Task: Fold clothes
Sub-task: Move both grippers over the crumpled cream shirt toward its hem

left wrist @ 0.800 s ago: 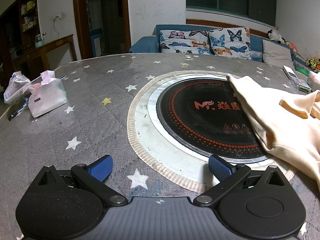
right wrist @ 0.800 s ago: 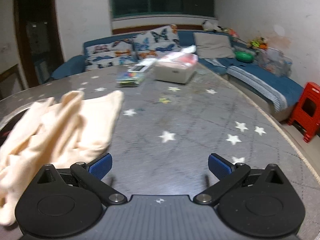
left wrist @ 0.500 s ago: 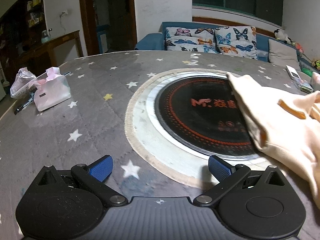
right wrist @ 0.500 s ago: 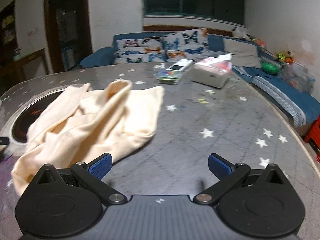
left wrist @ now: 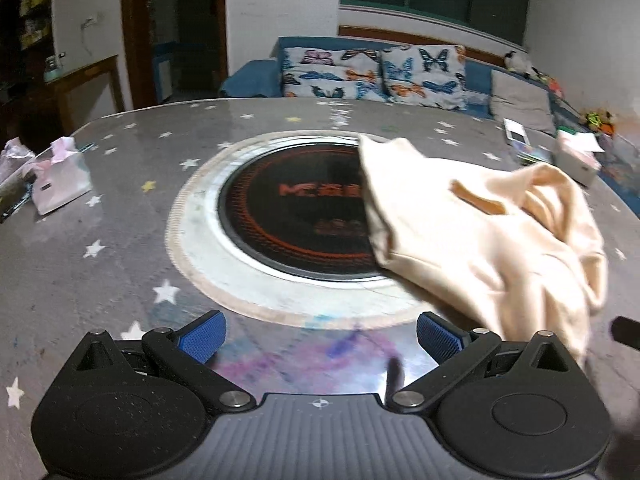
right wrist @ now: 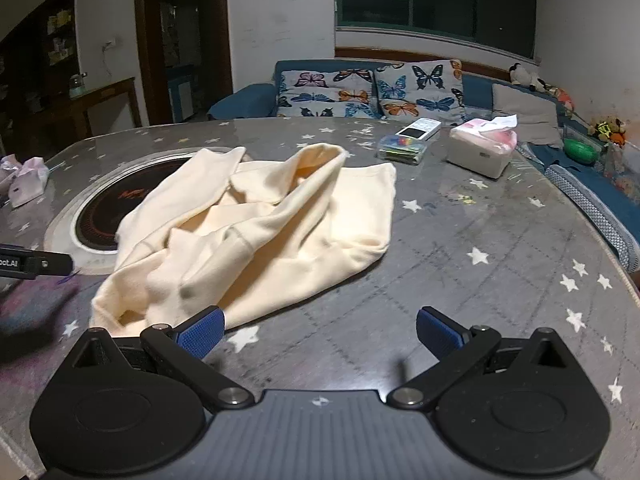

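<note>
A cream sweatshirt [right wrist: 264,236] lies crumpled on the grey star-patterned table, partly over the round black cooktop [right wrist: 108,204]. In the left wrist view the sweatshirt [left wrist: 480,232] lies to the right, over the cooktop's [left wrist: 296,216] right edge. My left gripper [left wrist: 320,336] is open and empty, above the table near the cooktop's front rim. My right gripper [right wrist: 318,332] is open and empty; its left fingertip [right wrist: 200,334] is just in front of the sweatshirt's near hem. The left gripper's tip shows at the left edge of the right wrist view [right wrist: 36,264].
A tissue box [right wrist: 480,148], a remote [right wrist: 418,128] and a small clear box [right wrist: 402,150] sit at the table's far right. Pink-white plastic bags [left wrist: 56,176] sit at the far left. A blue sofa [right wrist: 380,84] stands behind the table.
Both grippers have swung toward the sweatshirt; it now sits more centred in the right view and further in from the right in the left view. Both stay open.
</note>
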Available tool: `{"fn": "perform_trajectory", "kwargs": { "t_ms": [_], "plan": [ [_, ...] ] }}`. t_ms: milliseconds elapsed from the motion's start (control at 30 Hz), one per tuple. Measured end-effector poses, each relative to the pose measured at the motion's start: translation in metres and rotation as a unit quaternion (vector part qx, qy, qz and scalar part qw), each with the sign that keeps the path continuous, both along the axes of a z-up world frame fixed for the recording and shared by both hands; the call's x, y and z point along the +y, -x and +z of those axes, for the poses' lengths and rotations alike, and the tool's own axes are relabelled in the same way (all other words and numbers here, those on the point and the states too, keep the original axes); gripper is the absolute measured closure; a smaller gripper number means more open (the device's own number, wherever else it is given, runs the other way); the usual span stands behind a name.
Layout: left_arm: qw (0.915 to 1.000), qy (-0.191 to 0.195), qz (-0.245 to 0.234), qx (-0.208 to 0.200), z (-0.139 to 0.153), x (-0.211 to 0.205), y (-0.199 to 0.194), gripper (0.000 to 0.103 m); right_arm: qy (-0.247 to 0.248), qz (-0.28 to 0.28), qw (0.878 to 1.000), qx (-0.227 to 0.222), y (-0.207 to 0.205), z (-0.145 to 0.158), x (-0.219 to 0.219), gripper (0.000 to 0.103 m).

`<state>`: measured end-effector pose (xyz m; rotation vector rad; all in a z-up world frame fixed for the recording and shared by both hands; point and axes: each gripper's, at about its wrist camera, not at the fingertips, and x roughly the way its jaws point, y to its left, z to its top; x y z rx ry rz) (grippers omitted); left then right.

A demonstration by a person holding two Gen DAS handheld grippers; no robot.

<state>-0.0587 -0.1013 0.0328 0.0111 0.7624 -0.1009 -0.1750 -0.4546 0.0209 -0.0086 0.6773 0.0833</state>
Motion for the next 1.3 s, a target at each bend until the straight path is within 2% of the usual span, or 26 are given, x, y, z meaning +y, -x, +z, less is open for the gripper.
{"fn": "perform_trajectory", "kwargs": {
  "t_ms": [533,1300],
  "plan": [
    [0.9984,-0.002,-0.056,0.003,0.009,-0.039,0.033,0.0,0.0,0.029,1.0,0.011,0.029,0.002,0.011,0.0],
    [0.9972,-0.01,-0.074,0.008,0.011,-0.048,0.044,0.0,0.005,0.031,0.999,0.021,0.04,0.002,0.02,0.0]
  ]
}}
